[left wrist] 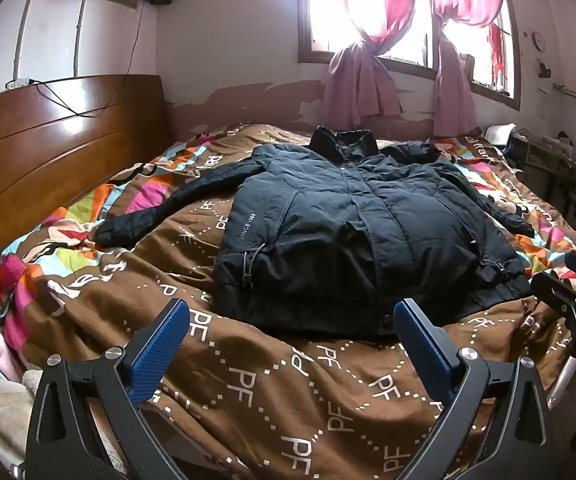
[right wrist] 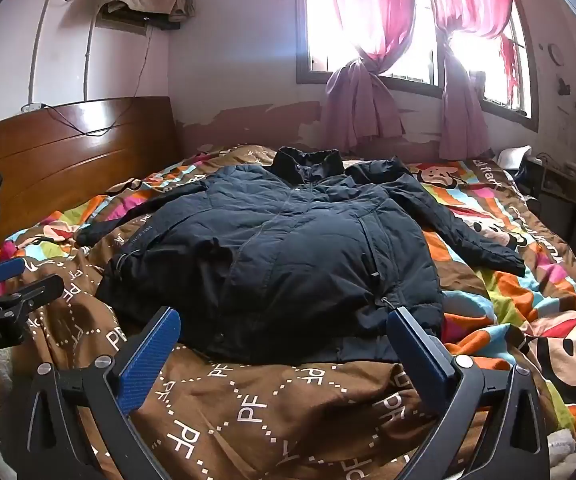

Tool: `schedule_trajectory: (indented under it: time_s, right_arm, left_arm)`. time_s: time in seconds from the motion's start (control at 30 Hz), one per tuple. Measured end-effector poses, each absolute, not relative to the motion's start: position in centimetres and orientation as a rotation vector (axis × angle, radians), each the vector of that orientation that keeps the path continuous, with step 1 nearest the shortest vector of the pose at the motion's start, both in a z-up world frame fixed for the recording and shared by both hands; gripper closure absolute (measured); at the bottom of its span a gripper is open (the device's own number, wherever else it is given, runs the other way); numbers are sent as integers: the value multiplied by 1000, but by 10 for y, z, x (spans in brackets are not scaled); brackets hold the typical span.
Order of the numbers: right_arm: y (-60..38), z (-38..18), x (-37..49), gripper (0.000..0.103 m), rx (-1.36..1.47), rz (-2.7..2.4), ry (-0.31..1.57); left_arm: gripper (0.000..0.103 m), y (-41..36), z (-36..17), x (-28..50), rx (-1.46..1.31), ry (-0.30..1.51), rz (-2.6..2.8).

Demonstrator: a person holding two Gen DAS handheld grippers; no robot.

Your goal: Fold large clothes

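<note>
Dark navy padded jacket [left wrist: 352, 236] lies front-up, spread flat on the bed, zipped shut. White print on one front panel reads "SINCE 1969", running up along the panel edge. Long axis runs hem-to-collar: hem toward the viewer, collar [left wrist: 344, 140] pointing away at the window wall. One sleeve [left wrist: 175, 200] stretches out toward the wooden headboard [left wrist: 59, 136], the other sleeve [right wrist: 460, 224] angles off the opposite way. Under it a brown quilt cover [left wrist: 247, 392] repeats "PF" in white dotted diamonds; striped cartoon monkey print [right wrist: 564, 356] on the far side. Left tool [left wrist: 292, 340] spread wide, nothing between its blue pads, just short of the hem. Right tool [right wrist: 283, 346] likewise wide apart and empty, near the hem corner. Pink curtains [left wrist: 368, 40] knotted at the window.
</note>
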State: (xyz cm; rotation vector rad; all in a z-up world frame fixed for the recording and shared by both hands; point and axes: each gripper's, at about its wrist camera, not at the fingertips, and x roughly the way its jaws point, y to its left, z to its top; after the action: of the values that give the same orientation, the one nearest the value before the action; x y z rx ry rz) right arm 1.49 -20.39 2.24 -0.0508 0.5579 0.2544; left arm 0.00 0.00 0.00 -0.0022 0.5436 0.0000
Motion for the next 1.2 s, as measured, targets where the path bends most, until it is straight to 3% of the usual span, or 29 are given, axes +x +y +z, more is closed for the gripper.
schedule_trajectory:
  time_s: [1.2]
  right_arm:
    - [-205,20,16,0,-50,256,566]
  left_arm:
    - [3,0,0,0,4,539,3]
